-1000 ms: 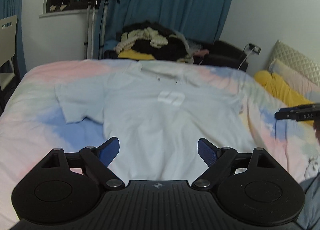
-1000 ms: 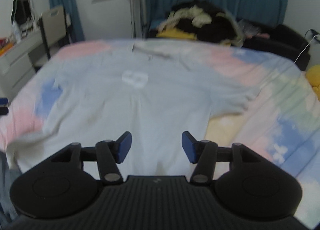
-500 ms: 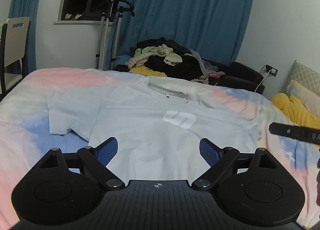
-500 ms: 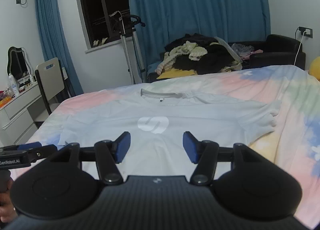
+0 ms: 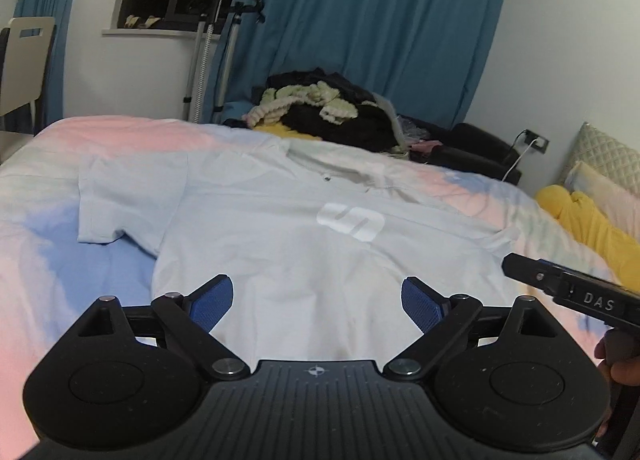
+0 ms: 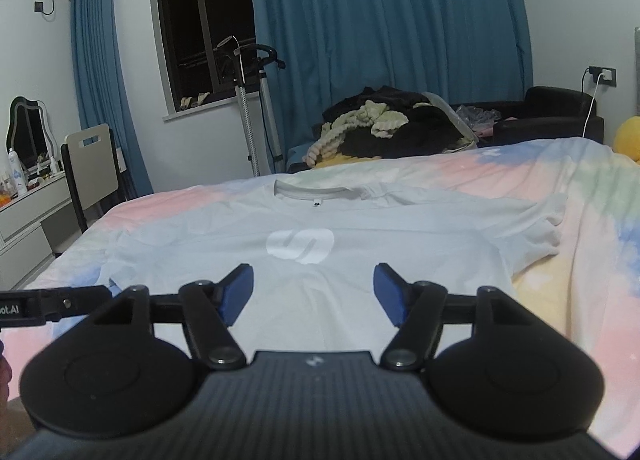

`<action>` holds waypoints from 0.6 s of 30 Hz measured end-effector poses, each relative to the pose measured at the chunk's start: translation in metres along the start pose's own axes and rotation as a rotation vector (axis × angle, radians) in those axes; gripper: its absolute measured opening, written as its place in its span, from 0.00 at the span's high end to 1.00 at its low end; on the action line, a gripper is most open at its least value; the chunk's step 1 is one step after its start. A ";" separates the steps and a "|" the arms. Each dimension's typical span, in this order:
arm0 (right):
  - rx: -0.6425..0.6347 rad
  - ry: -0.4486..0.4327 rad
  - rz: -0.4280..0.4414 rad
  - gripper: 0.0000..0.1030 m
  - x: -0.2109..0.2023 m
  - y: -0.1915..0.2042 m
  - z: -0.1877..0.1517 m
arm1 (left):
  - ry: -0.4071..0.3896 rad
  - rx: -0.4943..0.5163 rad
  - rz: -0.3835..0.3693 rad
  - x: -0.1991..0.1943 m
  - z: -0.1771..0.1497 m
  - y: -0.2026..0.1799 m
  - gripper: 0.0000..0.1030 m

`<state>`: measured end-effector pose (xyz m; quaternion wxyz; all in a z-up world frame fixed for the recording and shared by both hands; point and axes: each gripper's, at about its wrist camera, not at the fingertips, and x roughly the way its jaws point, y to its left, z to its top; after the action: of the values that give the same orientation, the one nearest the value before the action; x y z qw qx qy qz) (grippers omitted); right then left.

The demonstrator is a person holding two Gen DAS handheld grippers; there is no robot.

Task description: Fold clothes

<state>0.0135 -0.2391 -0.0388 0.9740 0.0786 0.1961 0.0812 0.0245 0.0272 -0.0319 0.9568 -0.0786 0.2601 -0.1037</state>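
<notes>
A: Items around the bed (image 6: 520,188)?
B: Beyond its far edge: blue curtain (image 6: 380,20), dark clothes heap (image 6: 392,128), garment steamer (image 6: 256,100). Left of it: chair (image 6: 92,164), dresser (image 6: 28,212).

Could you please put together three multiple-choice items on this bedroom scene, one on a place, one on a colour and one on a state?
1. Where does the white T-shirt with the white chest logo lie?
A. on the pastel bedspread
B. over the chair
C. on the floor

2. What colour are the window curtains?
A. yellow
B. blue
C. white

3. How is the T-shirt arranged?
A. rolled up
B. folded in half
C. spread flat, unfolded

Answers: 1 A, bedspread shows all round the shirt. 2 B, blue cloth hangs beside the dark window. 3 C, collar, logo and both sleeves lie open.
</notes>
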 end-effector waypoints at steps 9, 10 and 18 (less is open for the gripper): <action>0.004 0.024 -0.009 0.26 0.035 0.005 -0.005 | 0.014 -0.005 0.056 0.005 -0.004 0.006 0.09; 0.008 0.021 -0.003 0.23 0.036 0.006 -0.005 | 0.017 -0.006 0.061 0.006 -0.005 0.007 0.09; 0.042 0.033 0.023 0.07 0.035 -0.004 -0.012 | 0.048 -0.087 0.071 0.018 0.010 0.027 0.07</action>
<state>0.0409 -0.2345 -0.0636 0.9678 0.1000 0.2127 0.0896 0.0487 0.0498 -0.0377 0.9490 -0.1084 0.2900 -0.0600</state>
